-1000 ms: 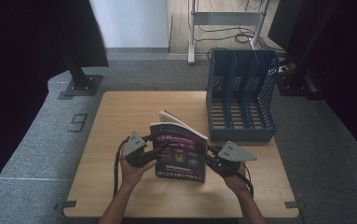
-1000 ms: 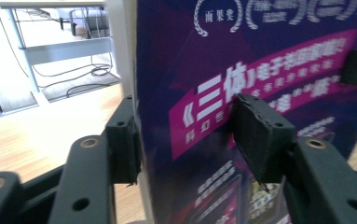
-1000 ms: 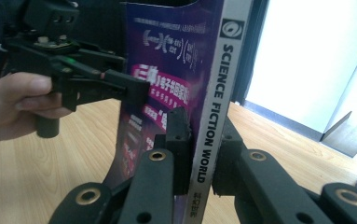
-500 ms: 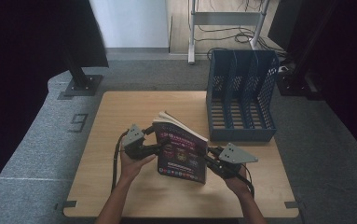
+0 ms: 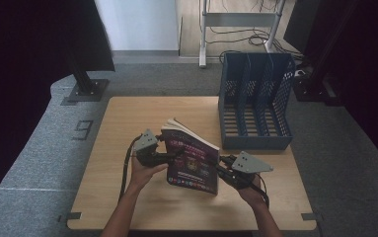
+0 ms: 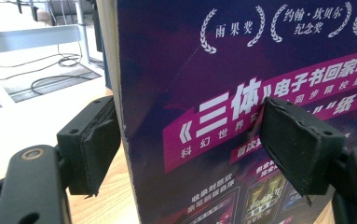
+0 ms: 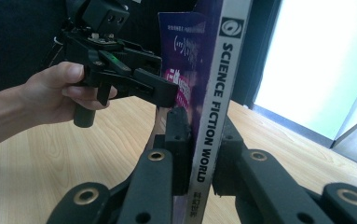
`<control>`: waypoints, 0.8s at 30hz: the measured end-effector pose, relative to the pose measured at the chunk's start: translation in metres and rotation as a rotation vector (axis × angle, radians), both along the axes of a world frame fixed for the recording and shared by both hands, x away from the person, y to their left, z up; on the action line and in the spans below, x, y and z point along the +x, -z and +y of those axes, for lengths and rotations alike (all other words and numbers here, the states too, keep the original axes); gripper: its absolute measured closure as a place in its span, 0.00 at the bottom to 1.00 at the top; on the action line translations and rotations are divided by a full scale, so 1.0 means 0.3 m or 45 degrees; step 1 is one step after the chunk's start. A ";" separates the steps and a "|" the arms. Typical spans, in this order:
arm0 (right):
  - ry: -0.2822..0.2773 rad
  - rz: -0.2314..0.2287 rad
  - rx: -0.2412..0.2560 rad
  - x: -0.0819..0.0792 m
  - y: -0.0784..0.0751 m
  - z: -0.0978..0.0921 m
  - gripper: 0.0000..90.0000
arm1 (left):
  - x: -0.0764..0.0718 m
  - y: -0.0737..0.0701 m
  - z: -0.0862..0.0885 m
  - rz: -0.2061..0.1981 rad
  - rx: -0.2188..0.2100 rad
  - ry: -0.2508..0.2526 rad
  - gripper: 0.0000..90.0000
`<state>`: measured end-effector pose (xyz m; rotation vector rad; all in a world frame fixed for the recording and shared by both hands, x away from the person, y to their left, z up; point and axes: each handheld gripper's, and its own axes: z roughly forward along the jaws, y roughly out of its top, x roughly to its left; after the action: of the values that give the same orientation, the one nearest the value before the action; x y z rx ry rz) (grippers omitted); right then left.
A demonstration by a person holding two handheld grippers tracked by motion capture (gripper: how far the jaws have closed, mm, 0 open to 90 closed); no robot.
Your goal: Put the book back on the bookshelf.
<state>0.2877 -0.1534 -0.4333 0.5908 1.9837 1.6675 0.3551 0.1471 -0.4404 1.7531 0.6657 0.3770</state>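
High view looks down on the wooden table (image 5: pixel 127 123), where I hold a book (image 5: pixel 192 160) upright between my two grippers near the front edge. My left gripper (image 5: pixel 169 155) comes at the book from the left and my right gripper (image 5: pixel 221 168) from the right, each with my hand behind it. The book's purple cover faces me and leans a little, with its pages fanning slightly at the top. Behind it and to the right stands a blue file rack (image 5: pixel 255 101) with upright dividers, apart from the book. In the left gripper view the book (image 6: pixel 241 107) is close up, its cover printed with white and pink lettering; one pad (image 6: pixel 94 144) sits behind the page edge on the left and the other pad (image 6: pixel 297 140) presses on the front cover, so my left gripper (image 6: pixel 195 144) is closed around the book's open side. In the right gripper view the grey spine of the book (image 7: pixel 213 93) reads "SCIENCE FICTION WORLD" and rises straight up between my jaws, which pinch it from both sides, so my right gripper (image 7: pixel 199 154) is clamped on the spine. Farther off in that view I see my left hand (image 7: pixel 59 93) gripping the left gripper (image 7: pixel 162 95), whose jaw lies against the cover above the table (image 7: pixel 50 154).
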 end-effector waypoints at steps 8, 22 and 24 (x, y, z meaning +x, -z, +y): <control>0.003 0.017 -0.034 0.023 0.004 0.041 0.80 | -0.018 0.000 -0.014 -0.007 0.017 0.008 0.24; 0.040 0.073 -0.057 0.079 0.002 0.087 0.85 | -0.027 0.000 -0.009 -0.005 0.018 0.008 0.25; 0.055 0.084 -0.051 0.082 0.002 0.084 0.87 | -0.030 0.000 -0.009 -0.010 0.026 0.001 0.25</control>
<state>0.3122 -0.1281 -0.4339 0.6770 2.0310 1.5983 0.3461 0.1443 -0.4405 1.7701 0.6578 0.3914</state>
